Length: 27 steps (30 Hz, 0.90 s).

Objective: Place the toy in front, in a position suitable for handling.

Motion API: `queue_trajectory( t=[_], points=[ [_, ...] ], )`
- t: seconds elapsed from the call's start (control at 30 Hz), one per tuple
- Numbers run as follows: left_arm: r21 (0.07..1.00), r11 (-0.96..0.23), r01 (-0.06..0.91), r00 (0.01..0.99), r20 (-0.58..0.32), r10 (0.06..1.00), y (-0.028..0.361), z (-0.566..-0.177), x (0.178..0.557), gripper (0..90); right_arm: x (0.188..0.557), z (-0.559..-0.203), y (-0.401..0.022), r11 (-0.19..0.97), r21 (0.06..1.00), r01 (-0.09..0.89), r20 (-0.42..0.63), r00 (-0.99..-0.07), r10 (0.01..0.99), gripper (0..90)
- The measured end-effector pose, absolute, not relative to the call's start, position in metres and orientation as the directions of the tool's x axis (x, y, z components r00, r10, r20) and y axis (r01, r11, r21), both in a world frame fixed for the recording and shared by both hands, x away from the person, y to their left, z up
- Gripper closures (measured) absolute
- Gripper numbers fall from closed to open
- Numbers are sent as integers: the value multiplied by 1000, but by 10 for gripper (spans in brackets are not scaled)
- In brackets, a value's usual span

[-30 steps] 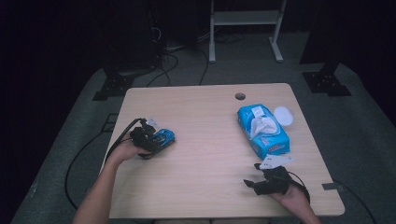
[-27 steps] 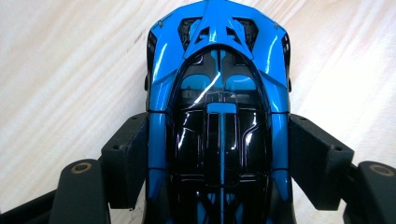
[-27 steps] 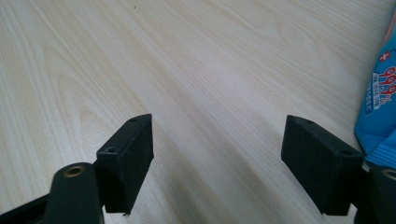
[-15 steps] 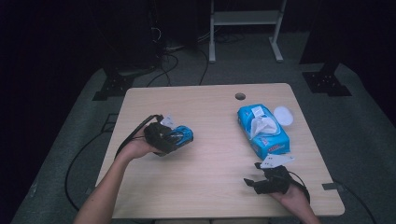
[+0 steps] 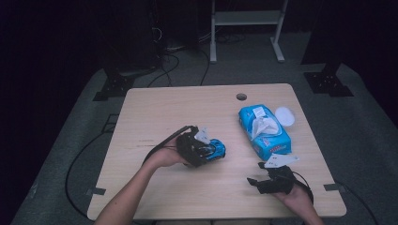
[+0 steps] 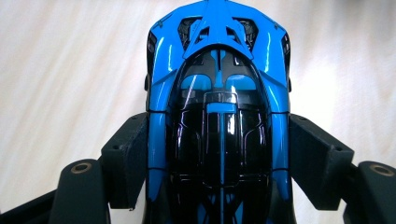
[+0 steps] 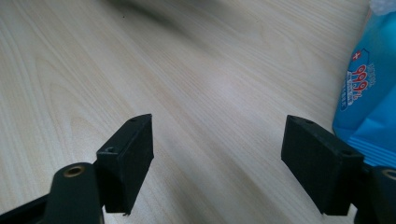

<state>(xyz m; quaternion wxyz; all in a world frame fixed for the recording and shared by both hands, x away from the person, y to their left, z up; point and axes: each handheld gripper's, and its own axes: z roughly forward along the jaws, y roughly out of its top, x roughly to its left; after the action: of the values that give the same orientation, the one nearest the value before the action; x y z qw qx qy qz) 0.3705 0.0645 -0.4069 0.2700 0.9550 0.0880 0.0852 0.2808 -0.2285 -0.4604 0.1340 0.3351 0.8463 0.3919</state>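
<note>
Your left tool (image 5: 206, 151) grips the toy car (image 6: 217, 121) by its sides, nose pointing away toward the wipes pack (image 5: 264, 131).

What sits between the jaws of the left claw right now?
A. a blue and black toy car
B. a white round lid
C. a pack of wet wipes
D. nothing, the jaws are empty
A: in the left gripper view the blue and black toy car fills the gap, with the jaws of the left claw pressed on both its sides.
</note>
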Motion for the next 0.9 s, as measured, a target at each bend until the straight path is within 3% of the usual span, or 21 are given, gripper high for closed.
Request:
queue_trajectory(
  t=[0.27, 0.9],
  points=[
    [506, -858, 84, 985, 87, 148, 39, -423, 359, 283, 281, -461, -230, 465, 753, 467, 38, -735, 677, 243],
    [478, -873, 97, 993, 14, 118, 28, -447, 352, 283, 282, -462, -229, 471, 752, 461, 32, -740, 672, 243]
  ],
)
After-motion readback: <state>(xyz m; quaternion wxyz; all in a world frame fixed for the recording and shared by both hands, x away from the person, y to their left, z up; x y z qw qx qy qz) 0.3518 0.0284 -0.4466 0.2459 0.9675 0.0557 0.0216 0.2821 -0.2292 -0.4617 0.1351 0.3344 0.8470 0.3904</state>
